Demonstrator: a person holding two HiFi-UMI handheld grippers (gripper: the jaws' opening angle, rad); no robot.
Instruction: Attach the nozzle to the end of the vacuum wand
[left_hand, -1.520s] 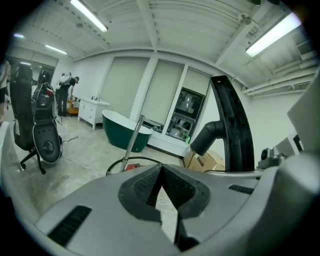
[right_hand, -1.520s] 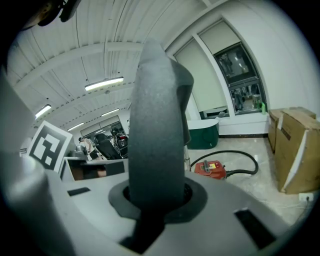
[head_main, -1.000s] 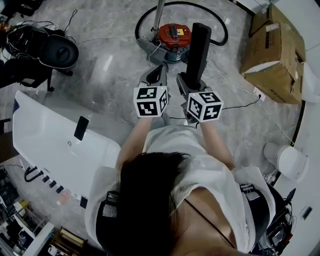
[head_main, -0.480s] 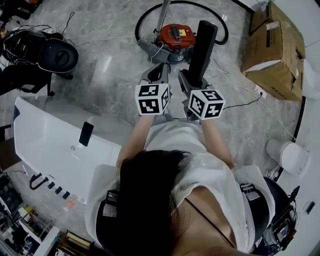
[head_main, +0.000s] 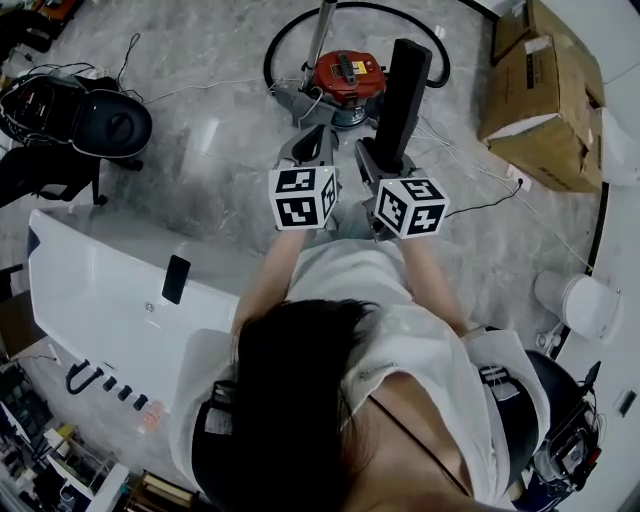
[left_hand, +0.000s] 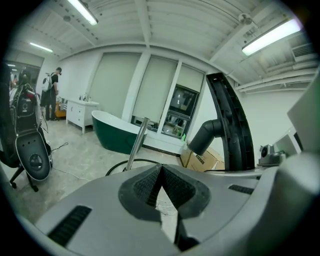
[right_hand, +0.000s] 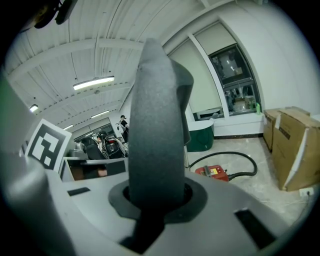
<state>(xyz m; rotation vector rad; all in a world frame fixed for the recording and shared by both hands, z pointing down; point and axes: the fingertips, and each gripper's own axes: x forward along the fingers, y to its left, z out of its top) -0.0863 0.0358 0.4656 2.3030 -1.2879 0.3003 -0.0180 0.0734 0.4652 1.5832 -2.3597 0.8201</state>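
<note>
Grey marbled floor (head_main: 220, 150) spreads out ahead of the person, and on it sits the red vacuum canister (head_main: 345, 72), with its metal wand (head_main: 321, 30) rising from beside it and its black hose (right_hand: 225, 154) looped round behind.

The nozzle (head_main: 398, 100) is off the floor and held upright in the right gripper (head_main: 375, 165), whose jaws are clamped round the lower part of it. So the pick-up is done. The joining is not: nozzle and wand stand well apart, with the wand off to the left of it and nearer the canister. The left gripper (head_main: 315, 150) has its pads pressed together with nothing between them, and it hangs just beside the right one.

What seems to be left is to get hold of the wand, bring its free end to the nozzle's black neck and push the two together (from above I cannot make out where the wand's end is).

Around them: cardboard boxes (head_main: 540, 90) to the right, a black chair (head_main: 110, 120) to the left, and a white tub-like fixture (head_main: 100, 290) close on the person's left with a phone (head_main: 176, 279) lying on it. Thin cables (head_main: 470, 150) trail across the floor between the boxes and the canister, and these and the hose loop look the likeliest things to snag.
</note>
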